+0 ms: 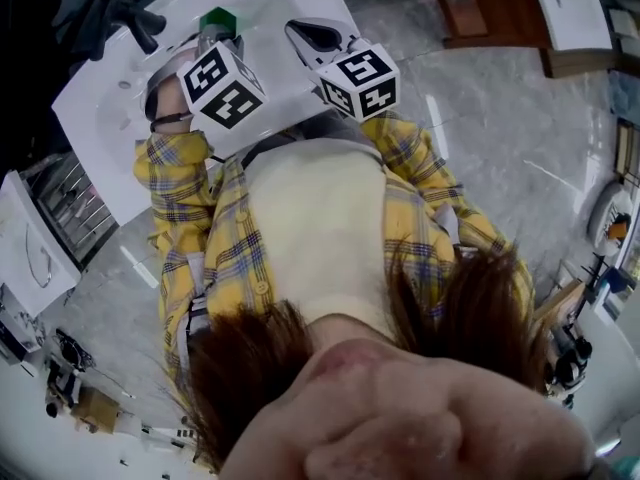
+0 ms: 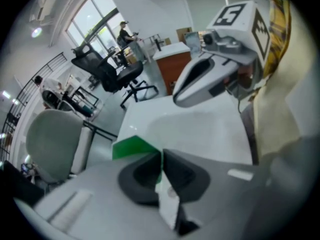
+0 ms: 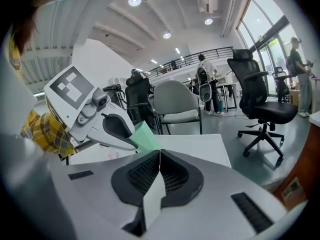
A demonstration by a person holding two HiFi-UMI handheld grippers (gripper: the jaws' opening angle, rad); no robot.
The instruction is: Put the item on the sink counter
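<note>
A green, flat box-like item (image 2: 131,145) sticks out to the left of my left gripper (image 2: 161,155), whose jaws are shut on it. In the head view the green item (image 1: 217,17) and the left gripper (image 1: 214,32) hang over the white sink counter (image 1: 105,103), near its basin. My right gripper (image 1: 298,29) is close beside it on the right, also over the counter; its pads (image 3: 172,171) meet with nothing between them. From the right gripper view the left gripper (image 3: 134,145) and the pale green item (image 3: 144,136) are at left, above the white counter (image 3: 200,146).
A black faucet (image 1: 138,22) stands at the counter's back left. A metal rack (image 1: 62,200) is left of the counter, a wooden cabinet (image 1: 478,8) across the tiled floor. Office chairs (image 3: 260,101) and a grey chair (image 2: 52,144) stand beyond the counter.
</note>
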